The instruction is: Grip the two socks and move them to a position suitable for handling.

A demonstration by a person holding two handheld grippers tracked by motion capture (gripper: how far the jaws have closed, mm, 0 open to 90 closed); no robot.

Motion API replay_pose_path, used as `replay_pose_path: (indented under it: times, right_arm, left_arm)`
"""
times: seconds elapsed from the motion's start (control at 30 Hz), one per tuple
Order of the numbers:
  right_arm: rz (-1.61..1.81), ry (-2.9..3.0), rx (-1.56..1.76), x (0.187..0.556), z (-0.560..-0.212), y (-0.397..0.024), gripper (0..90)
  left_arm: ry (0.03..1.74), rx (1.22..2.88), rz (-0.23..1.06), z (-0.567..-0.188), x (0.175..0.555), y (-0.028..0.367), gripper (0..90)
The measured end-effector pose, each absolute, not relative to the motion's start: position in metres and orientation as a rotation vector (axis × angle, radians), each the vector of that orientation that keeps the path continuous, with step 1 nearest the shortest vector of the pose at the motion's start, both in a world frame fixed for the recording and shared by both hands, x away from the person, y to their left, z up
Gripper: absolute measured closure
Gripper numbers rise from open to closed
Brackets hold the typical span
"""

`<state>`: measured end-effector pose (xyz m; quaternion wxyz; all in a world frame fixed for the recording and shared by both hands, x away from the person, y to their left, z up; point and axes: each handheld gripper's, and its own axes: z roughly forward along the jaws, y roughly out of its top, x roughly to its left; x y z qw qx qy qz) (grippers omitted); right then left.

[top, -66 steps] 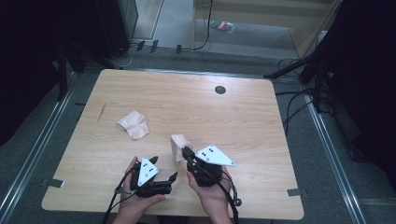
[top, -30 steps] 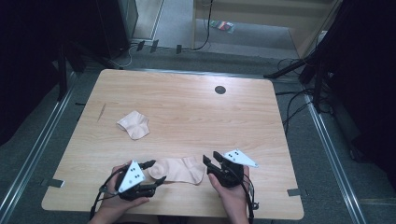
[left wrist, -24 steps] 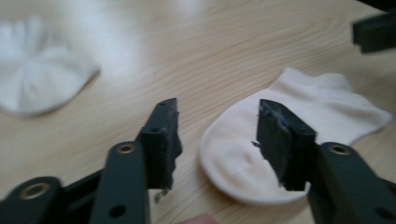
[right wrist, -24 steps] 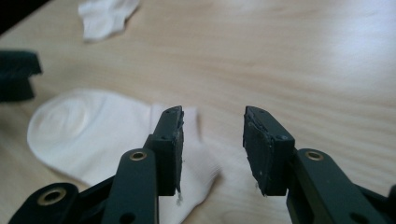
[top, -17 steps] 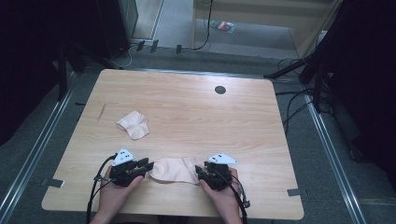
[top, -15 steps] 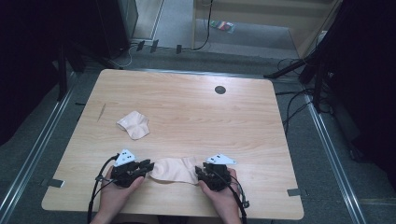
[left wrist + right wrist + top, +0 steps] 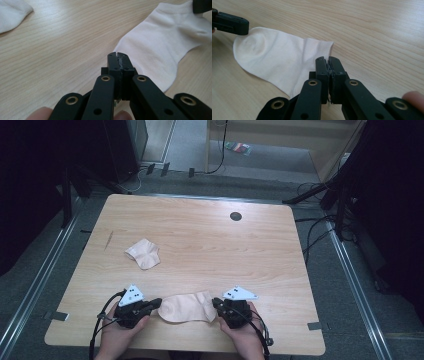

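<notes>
A pale sock (image 7: 187, 306) lies flat near the table's front edge, stretched between my two grippers. My left gripper (image 7: 158, 301) is shut on its toe end, and the closed jaws meet the sock (image 7: 162, 50) at its edge in the left gripper view (image 7: 117, 53). My right gripper (image 7: 215, 301) is shut on the cuff end, its jaws (image 7: 327, 58) pressed together over the sock (image 7: 277, 57) at the cuff's corner. A thin whitish line shows between each pair of jaws. The left gripper's tip (image 7: 229, 22) rests at the toe.
A second pale sock (image 7: 143, 253) lies crumpled on the left half of the wooden table (image 7: 210, 250), and its edge appears in the left gripper view (image 7: 12, 12). A dark round hole (image 7: 235, 216) sits near the far edge. Cables and dark stands surround the table.
The sock was hanging from the right gripper, then was pulled out between both grippers and laid flat at the front edge. Over the last half second almost nothing has moved.
</notes>
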<state>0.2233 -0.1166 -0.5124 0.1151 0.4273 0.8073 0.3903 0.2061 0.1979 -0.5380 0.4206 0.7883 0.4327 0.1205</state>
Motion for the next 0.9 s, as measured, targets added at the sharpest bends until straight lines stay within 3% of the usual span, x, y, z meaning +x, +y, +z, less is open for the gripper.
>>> replay_pose_path:
  times: [0.1, 0.13, 0.17, 0.2, 0.23, 0.4, 0.47, 0.53, 0.67, 0.9]
  right_arm:
    - [1.124, 2.427, 1.237, 0.225, -0.517, -0.119, 80.6]
    - [1.115, 2.439, 1.234, 0.227, -0.520, -0.119, 71.6]
    - [1.145, 2.405, 1.281, 0.230, -0.522, -0.122, 57.7]
    - [1.145, 2.405, 1.281, 0.230, -0.522, -0.122, 57.7]
    - [1.214, 2.373, 1.307, 0.232, -0.521, -0.124, 49.7]
    - [1.239, 2.264, 1.307, 0.233, -0.519, -0.129, 40.9]
    - [1.222, 2.181, 1.327, 0.235, -0.519, -0.134, 28.7]
    - [1.206, 2.125, 1.331, 0.236, -0.518, -0.137, 22.0]
    - [1.215, 2.037, 1.346, 0.241, -0.519, -0.146, 13.2]
    - [1.253, 1.874, 1.407, 0.255, -0.536, -0.168, 9.7]
  left_arm:
    - [1.064, 1.990, 0.279, -0.540, 0.203, 0.198, 86.0]
    - [1.050, 1.988, 0.274, -0.541, 0.203, 0.198, 86.0]
    - [1.046, 1.982, 0.275, -0.542, 0.204, 0.198, 72.6]
    - [1.050, 1.970, 0.281, -0.542, 0.204, 0.198, 72.6]
    - [1.060, 1.936, 0.300, -0.541, 0.206, 0.201, 59.3]
    - [1.116, 1.883, 0.370, -0.542, 0.214, 0.212, 51.4]
    - [1.146, 1.857, 0.409, -0.543, 0.219, 0.218, 46.3]
    - [1.171, 1.828, 0.458, -0.544, 0.226, 0.227, 44.0]
    - [1.207, 1.785, 0.476, -0.544, 0.232, 0.236, 39.4]
    - [1.301, 1.650, 0.600, -0.540, 0.248, 0.261, 31.1]
